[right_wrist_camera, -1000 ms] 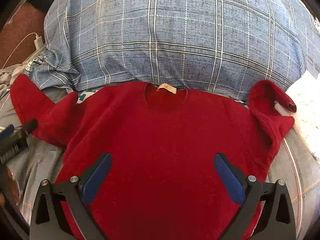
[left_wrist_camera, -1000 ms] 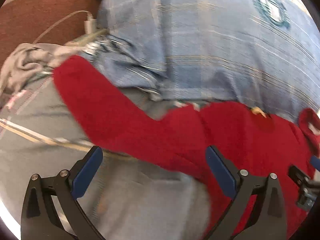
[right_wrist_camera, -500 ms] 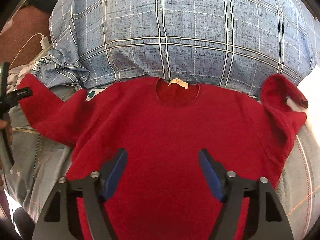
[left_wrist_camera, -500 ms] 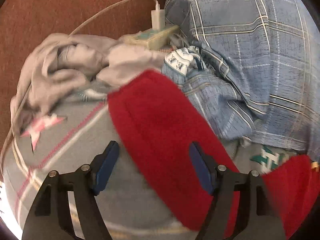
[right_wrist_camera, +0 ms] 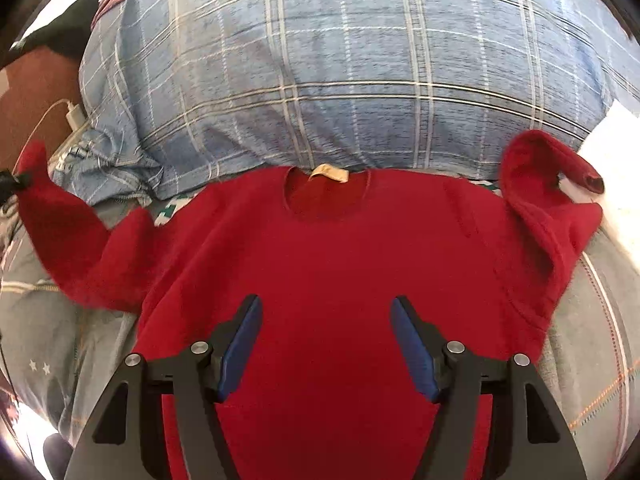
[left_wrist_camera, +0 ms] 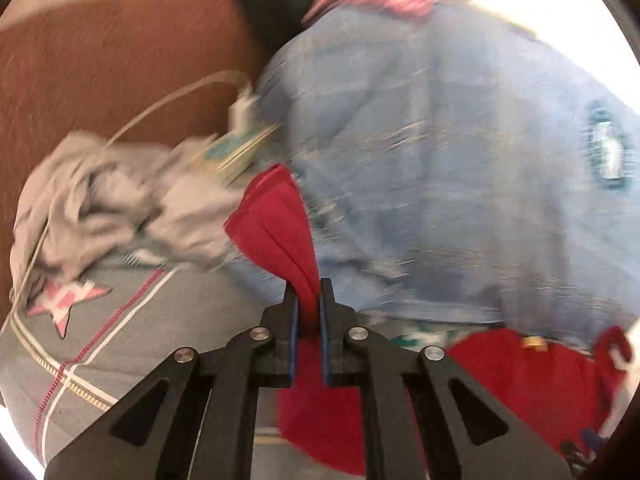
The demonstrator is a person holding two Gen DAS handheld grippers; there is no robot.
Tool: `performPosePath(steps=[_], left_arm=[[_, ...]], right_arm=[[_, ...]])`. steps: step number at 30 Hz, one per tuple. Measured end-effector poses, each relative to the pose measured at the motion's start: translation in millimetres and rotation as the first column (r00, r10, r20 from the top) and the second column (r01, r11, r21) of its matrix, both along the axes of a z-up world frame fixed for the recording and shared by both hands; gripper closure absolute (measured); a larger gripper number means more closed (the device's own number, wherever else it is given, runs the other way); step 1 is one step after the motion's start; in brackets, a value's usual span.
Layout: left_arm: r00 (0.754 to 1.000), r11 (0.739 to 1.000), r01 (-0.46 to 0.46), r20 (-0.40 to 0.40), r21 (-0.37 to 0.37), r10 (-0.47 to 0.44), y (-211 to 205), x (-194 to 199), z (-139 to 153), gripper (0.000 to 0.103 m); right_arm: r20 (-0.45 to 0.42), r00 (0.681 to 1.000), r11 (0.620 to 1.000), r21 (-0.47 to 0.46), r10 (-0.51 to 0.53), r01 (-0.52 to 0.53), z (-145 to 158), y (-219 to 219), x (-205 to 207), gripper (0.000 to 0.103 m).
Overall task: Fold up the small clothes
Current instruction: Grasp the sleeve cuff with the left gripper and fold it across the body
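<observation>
1. At the far left of our left wrist view a crumpled grey garment lies on the grey bedsheet, which carries a pink star and striped lines.
2. Just right of it, a white charger plug with its cable sits on a small pale box, in front of a brown surface.
3. Our left gripper is clamped on the cuff end of the sweater's sleeve; the red cloth stands up bunched between the blue pads, lifted off the sheet. This view is smeared.
4. Behind and to the right lies a big blue plaid pillow.
5. In our right wrist view the red sweater lies flat on the bed, neck toward the pillow, a tan label at the collar. Its raised sleeve stretches to the left edge, where the black tip of the other claw pinches it.
6. Our right gripper hangs over the sweater's lower body, jaws apart, nothing pinched between them.
7. At the right the other sleeve lies folded back on itself, cuff beside a white cloth.
</observation>
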State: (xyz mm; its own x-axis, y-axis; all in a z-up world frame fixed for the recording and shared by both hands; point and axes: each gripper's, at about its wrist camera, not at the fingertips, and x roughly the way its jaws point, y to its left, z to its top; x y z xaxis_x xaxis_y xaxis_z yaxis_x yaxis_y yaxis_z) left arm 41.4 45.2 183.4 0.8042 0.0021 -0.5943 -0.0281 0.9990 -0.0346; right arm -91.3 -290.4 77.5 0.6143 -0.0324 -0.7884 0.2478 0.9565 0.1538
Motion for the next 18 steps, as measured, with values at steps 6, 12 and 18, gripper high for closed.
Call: performPosePath(steps=[6,12,18], left_arm=[[0.968,0.965,0.25,0.039,-0.082,-0.248,-82,-34,32,0.097],[0.897,0.895,0.433,-0.049,-0.105,-0.44,-190,-50,-13,0.097],[0.821,0.84,0.525,-0.178,-0.137,-0.543,-270,-53,-95,0.097]], right_arm=[[0.021,0.997,0.998,0.004,-0.068,0.068,9,-27,-13,0.035],[0.026,0.988,0.988,0.008,-0.155,0.155,12,-67,-29,0.035],[-0.003,0.974,0.973,0.013,-0.228,0.228,0,-102,-45,0.035]])
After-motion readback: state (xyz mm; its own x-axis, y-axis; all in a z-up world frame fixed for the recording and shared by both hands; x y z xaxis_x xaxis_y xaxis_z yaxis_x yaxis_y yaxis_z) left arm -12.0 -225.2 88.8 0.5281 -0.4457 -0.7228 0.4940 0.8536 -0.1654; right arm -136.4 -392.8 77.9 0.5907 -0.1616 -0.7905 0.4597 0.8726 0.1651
